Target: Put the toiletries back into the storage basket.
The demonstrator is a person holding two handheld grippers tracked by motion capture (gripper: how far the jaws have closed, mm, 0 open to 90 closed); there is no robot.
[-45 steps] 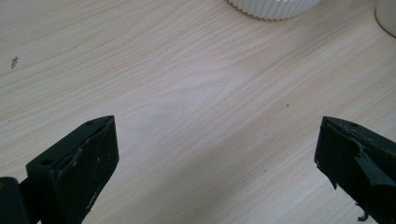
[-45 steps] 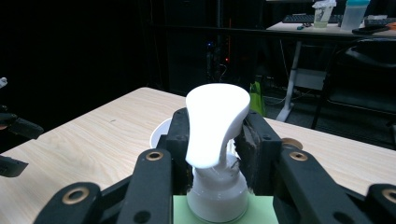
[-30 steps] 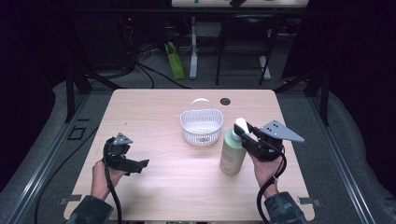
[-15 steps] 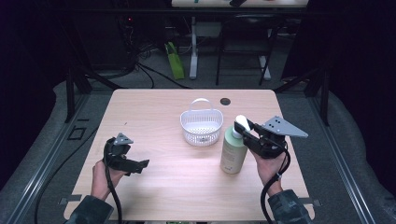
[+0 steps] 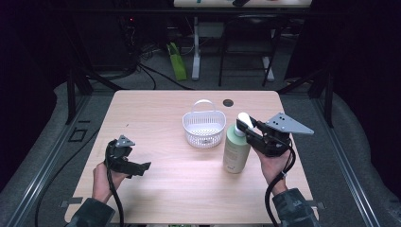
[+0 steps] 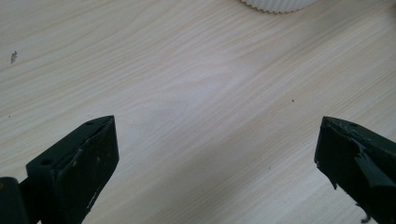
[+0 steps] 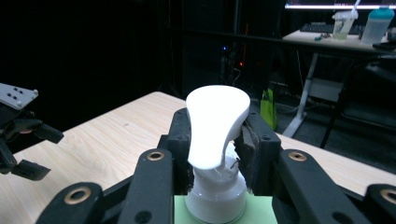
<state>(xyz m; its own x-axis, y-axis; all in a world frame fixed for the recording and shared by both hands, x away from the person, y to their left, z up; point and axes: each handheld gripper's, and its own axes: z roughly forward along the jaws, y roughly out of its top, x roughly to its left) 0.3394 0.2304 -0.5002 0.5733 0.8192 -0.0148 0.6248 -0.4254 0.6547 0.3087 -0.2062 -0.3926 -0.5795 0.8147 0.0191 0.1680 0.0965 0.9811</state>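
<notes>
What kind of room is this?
Probably a lab or workshop for recording: a wooden table under dark surroundings, cables on the floor, and a desk with a keyboard behind.

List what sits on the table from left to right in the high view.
Left tongs → white basket → green pump bottle → right tongs, shut on the bottle's pump.

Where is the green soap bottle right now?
In the high view the green bottle stands on the table's right half, just right of the white basket, its pump clamped by the right hand-held gripper.
</notes>
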